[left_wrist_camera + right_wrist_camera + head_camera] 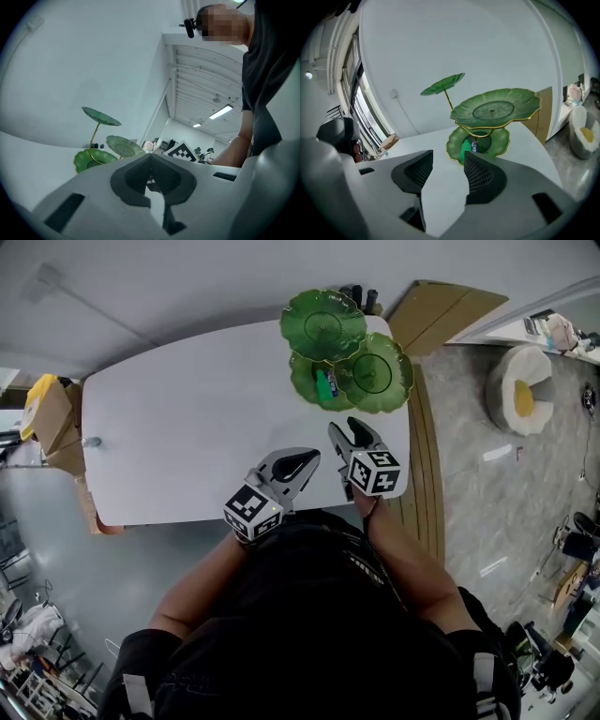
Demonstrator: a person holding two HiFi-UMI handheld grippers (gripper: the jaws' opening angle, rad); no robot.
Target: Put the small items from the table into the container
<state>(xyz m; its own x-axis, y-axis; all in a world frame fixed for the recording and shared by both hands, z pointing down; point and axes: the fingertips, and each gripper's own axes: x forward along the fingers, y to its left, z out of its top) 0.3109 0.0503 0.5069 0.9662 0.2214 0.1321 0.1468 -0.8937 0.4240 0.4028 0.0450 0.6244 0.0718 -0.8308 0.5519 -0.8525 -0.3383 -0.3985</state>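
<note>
View from the counter's 6 o'clock side. The white counter [187, 427] carries a three-tier lotus-leaf stand [323, 324] at its 1 o'clock corner; this stand serves as the container. Two small items lie in its lowest dish [302, 374]: a green item [323, 383] and, touching it at 3 o'clock, a smaller blue item [334, 388].

**Grippers.** The left gripper [151, 159] hovers over the 6 o'clock edge with its fingers together and nothing between them. The right gripper [447, 161] is just beside it at 3 o'clock. Its fingers are apart and empty, aimed toward the stand at 12 o'clock.

**Orientation.** In the head view the green item's long axis runs roughly from 11 to 5 o'clock. Whether it lies flat or leans on the gold stem cannot be told. The blue item is too small to show an axis.

**Handling (judged).**
- Both items look light and rigid.
- The green one appears smooth, probably plastic, and so somewhat slippery. It would best be taken across its short width near mid-length.
- The blue one calls for a light pinch at its middle.
- The stand looks glassy on thin stems, so fragile and easily tipped.
- The middle leaf [375, 371] overhangs the dish, so access is from 7 o'clock.

**Progress (judged).** Both visible items are already in the container. A tiny pale thing [91, 442] at the 9 o'clock edge cannot be identified.
</note>
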